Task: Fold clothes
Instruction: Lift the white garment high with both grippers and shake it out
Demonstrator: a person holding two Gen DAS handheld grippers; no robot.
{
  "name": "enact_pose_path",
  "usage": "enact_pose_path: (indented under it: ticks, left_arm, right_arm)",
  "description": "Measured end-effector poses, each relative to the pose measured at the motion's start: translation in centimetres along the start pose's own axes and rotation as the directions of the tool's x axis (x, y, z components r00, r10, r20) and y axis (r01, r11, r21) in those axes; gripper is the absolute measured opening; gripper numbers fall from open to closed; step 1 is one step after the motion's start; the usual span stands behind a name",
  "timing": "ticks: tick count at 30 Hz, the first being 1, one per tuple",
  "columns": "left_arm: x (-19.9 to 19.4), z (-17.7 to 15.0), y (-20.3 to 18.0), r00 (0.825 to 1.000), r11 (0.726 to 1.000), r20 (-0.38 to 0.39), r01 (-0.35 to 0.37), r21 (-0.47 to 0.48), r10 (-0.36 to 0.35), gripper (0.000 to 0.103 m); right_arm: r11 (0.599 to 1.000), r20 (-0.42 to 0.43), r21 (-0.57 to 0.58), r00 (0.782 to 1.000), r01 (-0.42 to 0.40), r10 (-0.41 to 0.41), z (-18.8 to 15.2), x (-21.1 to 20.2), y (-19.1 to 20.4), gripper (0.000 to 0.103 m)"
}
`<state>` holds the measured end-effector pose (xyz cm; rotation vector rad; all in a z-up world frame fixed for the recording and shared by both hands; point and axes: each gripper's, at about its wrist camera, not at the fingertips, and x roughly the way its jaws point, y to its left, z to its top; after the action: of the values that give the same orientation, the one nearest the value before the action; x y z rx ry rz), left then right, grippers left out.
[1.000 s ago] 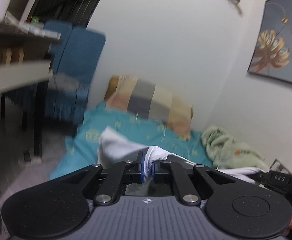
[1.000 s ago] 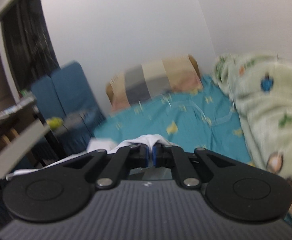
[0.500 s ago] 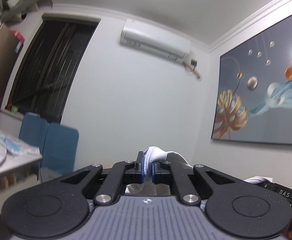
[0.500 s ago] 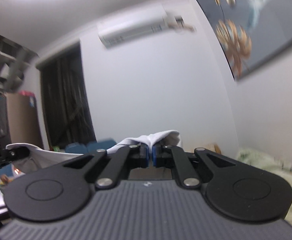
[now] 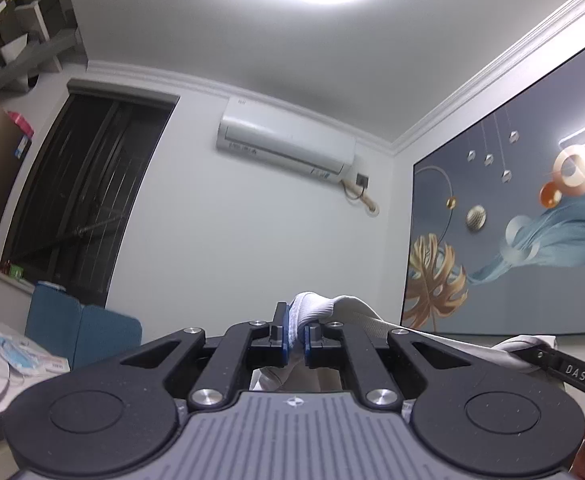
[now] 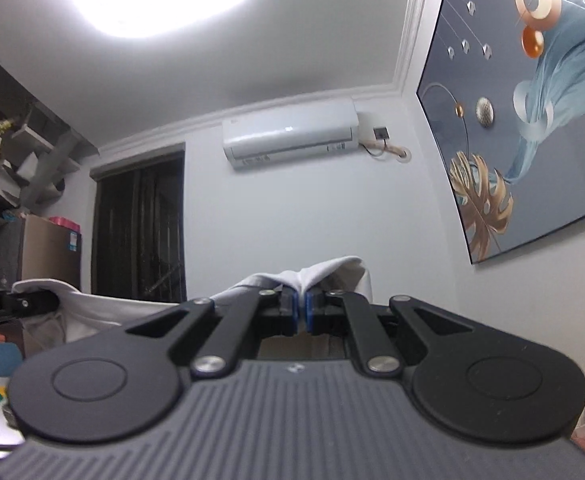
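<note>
A white knit garment with a ribbed edge (image 5: 312, 312) bunches at lower centre of the left wrist view, pinched between the blue pads of the black left gripper (image 5: 295, 340), which is clenched on that ribbed band. From there the cloth stretches toward the lower right edge, where the black right gripper (image 6: 301, 312) comes into frame; in its own view that gripper is clamped on a peaked fold of the same white fabric at lower centre, with the rest sagging toward the lower left. Both views tilt up at a white wall air conditioner (image 5: 286, 148), a dark window (image 6: 138, 220) and a blue-grey wall painting with a gold leaf (image 6: 532, 112). The bed or table below is out of sight. Likely risks: each hold bites only a small edge, so a sharp shake could pull the fabric free, or uneven tension could leave the garment twisted before laying it flat.
</note>
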<state>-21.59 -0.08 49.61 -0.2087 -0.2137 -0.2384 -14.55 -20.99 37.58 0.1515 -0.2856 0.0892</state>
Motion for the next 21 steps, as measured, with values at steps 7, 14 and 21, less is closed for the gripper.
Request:
enact_pose_path:
  ticks: [7,14,21]
  left_arm:
    - [9.8,-11.8,4.9,0.981,0.998,-0.187,-0.060,-0.025,0.054,0.008]
    - [24.1,-28.0,14.0,0.926,0.990,-0.361,-0.133,-0.045,0.108,0.008]
    - [40.0,-48.5,22.3,0.825,0.981,-0.545,-0.193,-0.019,0.151,0.008]
  right_arm:
    - [0.998,-0.197,0.058,0.980,0.031,-0.019,-11.0,7.3,-3.1,0.007]
    - [0.994,-0.380,0.078,0.924,0.080,-0.045,-24.8,18.8,-6.6,0.007]
    - [0.981,-0.576,0.110,0.815,0.163,-0.071,-43.4,32.1,-11.8,0.007]
